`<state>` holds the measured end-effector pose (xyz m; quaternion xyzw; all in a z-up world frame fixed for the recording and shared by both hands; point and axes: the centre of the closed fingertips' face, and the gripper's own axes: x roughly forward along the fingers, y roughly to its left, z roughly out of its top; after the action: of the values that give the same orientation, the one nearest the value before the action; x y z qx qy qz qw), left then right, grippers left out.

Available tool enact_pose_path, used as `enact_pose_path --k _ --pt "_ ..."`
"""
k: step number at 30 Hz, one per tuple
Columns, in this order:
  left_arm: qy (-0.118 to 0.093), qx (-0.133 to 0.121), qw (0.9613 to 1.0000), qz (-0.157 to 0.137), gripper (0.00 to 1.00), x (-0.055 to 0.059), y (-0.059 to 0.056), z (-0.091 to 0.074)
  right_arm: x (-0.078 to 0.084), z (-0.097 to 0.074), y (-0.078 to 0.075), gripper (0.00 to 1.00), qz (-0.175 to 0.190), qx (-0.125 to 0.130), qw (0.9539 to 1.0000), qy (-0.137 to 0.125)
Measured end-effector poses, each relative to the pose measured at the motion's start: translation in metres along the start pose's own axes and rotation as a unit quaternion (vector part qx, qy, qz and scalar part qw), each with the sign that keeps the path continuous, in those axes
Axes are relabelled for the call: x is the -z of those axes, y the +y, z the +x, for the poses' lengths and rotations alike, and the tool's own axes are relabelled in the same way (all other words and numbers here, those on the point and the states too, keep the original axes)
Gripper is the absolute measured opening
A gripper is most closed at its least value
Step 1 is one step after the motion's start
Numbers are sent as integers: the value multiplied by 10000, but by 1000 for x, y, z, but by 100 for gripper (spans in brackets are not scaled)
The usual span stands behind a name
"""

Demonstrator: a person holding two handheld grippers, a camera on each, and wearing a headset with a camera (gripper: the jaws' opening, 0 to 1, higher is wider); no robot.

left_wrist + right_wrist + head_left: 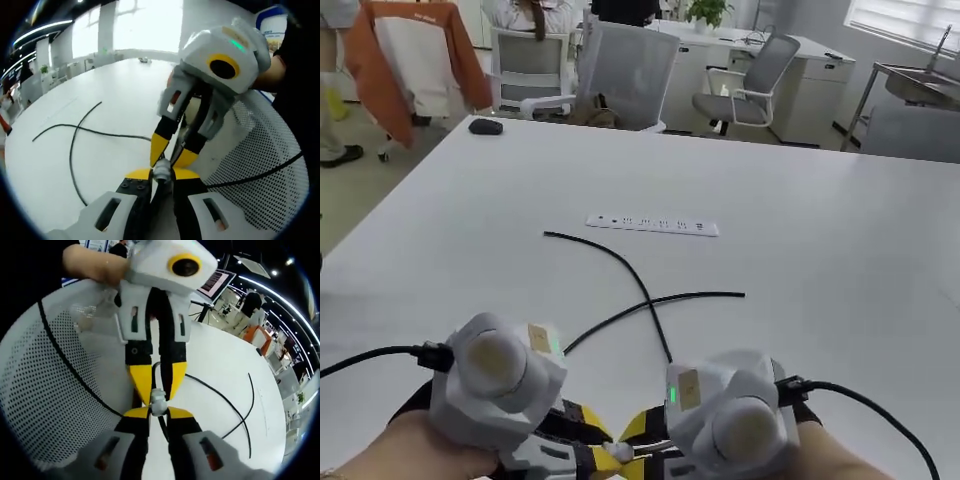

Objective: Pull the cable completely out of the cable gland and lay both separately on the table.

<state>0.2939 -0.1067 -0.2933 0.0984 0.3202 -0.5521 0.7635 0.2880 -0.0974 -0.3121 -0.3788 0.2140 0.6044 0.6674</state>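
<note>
A small grey cable gland (617,452) sits between the two grippers at the near table edge. My left gripper (161,174) is shut on the gland (161,170). My right gripper (157,413) meets it tip to tip and is shut on the cable right at the gland (157,402). Two black cables (638,280) cross on the white table (820,250). One runs toward the grippers, and its near end is hidden behind them. In the left gripper view the right gripper's yellow fingers (160,142) reach in from the upper right.
A white power strip (652,225) lies mid-table beyond the cables, and a dark mouse (485,126) rests near the far left edge. Office chairs (625,75) stand past the far edge. A white perforated chair back (260,150) is close behind the grippers.
</note>
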Motion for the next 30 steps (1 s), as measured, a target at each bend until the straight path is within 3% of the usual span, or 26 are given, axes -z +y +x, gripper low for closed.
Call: enact_pose_path --k 8,12,14,15,16,18,20,24,26,27,28,30 --pt "46 -12 10000 8 16 3 1 1 2 2 0 10 -218 66 9997 117" --pt "45 -21 10000 -6 16 4 1 0 2 3 -1 11 -118 64 9999 88" --pt "109 -39 9998 151 16 5 0 1 3 4 0 11 152 -19 9999 55" --pt "167 -42 9995 269 16 7 0 2 4 6 0 12 101 -74 9999 51" --pt "295 -77 9980 562 16 10 -1 4 7 8 2 12 110 -139 9998 86" --pt "570 -71 9949 829 16 18 -4 7 13 10 11 11 251 -371 9987 252" --pt "683 -110 9917 1082 16 20 -5 9 16 11 12 11 237 -400 9985 301" --pt "654 -113 9899 1255 16 17 -8 10 10 7 10 15 584 -462 9972 35" --pt "714 -201 9861 1488 16 17 -5 10 3 4 7 14 850 -454 9952 -152" --pt "746 -236 9848 1550 16 17 -5 10 8 2 5 14 943 -487 9943 -69" --pt "743 -239 9843 1583 16 17 -5 10 6 3 6 14 1038 -528 9931 -169" --pt "770 -294 9794 1841 16 17 -5 10 6 2 7 12 1275 -654 9893 -257"
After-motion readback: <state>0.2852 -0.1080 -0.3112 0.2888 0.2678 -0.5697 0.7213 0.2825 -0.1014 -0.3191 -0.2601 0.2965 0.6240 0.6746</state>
